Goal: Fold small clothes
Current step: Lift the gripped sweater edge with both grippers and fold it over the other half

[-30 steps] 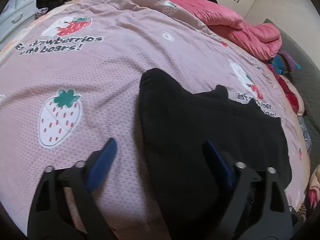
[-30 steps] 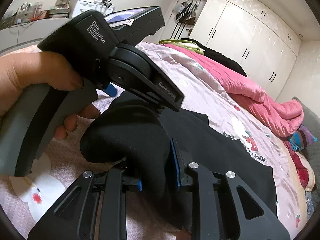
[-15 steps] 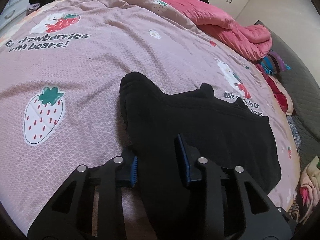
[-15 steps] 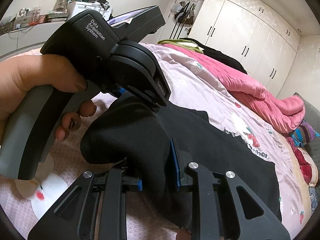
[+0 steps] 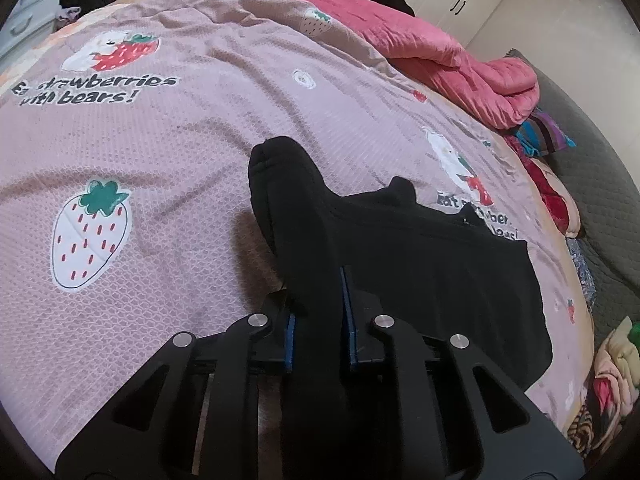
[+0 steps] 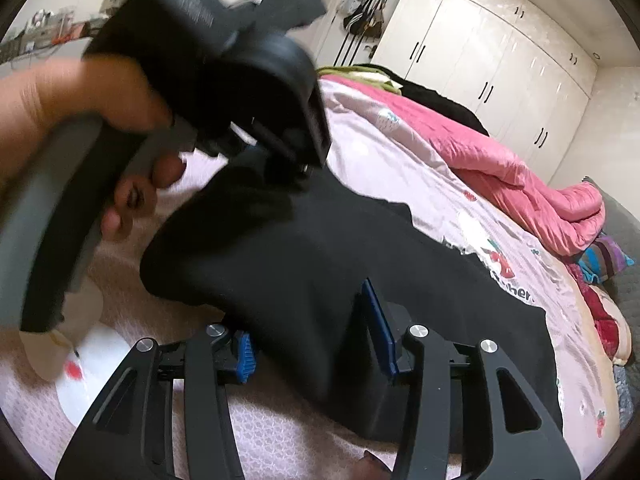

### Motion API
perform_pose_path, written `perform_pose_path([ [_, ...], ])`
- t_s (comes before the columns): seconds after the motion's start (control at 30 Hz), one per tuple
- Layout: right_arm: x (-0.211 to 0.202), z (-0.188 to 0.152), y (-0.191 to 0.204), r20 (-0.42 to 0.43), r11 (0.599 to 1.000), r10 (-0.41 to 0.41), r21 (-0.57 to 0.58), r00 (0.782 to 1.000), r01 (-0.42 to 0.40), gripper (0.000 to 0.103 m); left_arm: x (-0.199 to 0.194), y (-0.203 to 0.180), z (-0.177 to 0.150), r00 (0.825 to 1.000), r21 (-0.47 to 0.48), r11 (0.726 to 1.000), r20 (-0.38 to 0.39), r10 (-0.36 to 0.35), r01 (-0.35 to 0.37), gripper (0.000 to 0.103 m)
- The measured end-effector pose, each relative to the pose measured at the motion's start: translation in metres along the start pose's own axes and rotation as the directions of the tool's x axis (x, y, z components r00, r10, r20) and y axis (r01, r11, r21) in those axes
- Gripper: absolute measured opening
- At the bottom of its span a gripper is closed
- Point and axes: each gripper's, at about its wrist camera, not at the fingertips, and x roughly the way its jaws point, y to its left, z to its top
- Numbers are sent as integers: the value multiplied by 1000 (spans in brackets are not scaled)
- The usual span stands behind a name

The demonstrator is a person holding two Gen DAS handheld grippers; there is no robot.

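A small black garment lies on a pink strawberry-print bedspread. My left gripper is shut on a raised fold of the black garment, which stands up between its blue pads. In the right wrist view the same garment fills the middle. My right gripper has its jaws parted, with the cloth lying loosely between the blue pads. The hand-held left gripper body and the hand on it show blurred at upper left, over the garment's far end.
A rolled pink quilt lies along the far side of the bed. Striped and red clothes are heaped at the right edge. White wardrobes stand behind the bed. A grey surface borders the bed on the right.
My left gripper closed on the garment's edge and lifted a fold. My right gripper's jaws opened from their grip on the cloth. The left hand moved quickly.
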Motion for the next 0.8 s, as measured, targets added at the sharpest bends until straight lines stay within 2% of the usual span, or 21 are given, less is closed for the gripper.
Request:
perform_pose_path([
  [0.03, -1, 0, 0, 4, 1000, -5, -1, 1000, 5, 26, -1, -1, 0, 1000, 2, 1000, 3, -2, 2, 10],
  [0.13, -7, 0, -6, 26, 999, -10, 34, 1000, 9, 21, -5, -6, 1, 1000, 12, 1000, 10, -11, 10, 10],
  [0.3, -18, -1, -28, 58, 991, 10, 132, 998, -18, 20, -14, -18, 2, 999, 33, 999, 32, -28, 27, 10],
  [0.8, -40, -11, -41, 92, 984, -14, 177, 996, -2, 17, -36, -49, -1, 992, 45, 997, 106, -75, 70, 10],
])
